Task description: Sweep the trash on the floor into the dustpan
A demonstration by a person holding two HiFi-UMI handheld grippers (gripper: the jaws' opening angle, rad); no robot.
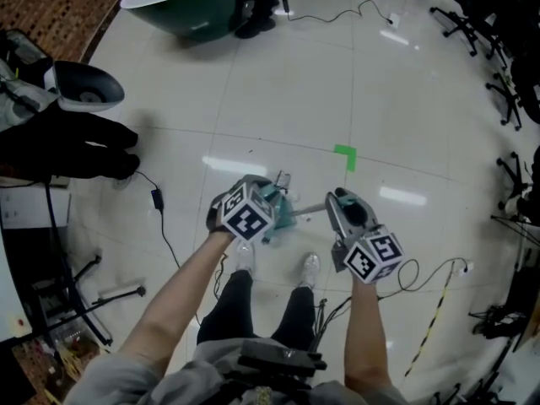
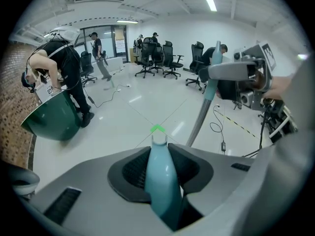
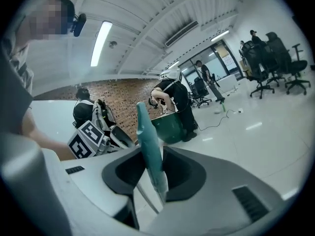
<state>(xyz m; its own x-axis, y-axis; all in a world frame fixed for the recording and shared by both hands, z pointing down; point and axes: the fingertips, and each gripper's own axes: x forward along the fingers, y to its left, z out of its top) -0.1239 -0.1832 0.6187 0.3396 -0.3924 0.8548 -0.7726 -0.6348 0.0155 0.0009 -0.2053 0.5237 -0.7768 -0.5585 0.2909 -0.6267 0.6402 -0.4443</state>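
Note:
My left gripper (image 1: 267,196) is shut on the teal handle of the dustpan (image 1: 279,207), which hangs low over the white floor in front of my feet. In the left gripper view that handle (image 2: 160,173) stands pinched between the jaws. My right gripper (image 1: 338,201) is shut on the teal grip of the broom (image 3: 149,146). Its grey shaft (image 1: 309,209) runs left toward the dustpan, and in the left gripper view the shaft (image 2: 199,113) slants down from the right gripper (image 2: 246,75). Any trash on the floor is too small to make out.
A green tape mark (image 1: 344,154) lies on the floor ahead. A big green tub (image 1: 190,7) with a person beside it stands at the far left. A black cable (image 1: 160,218) trails on the left, another (image 1: 422,272) on the right. Office chairs (image 1: 506,57) line the right side.

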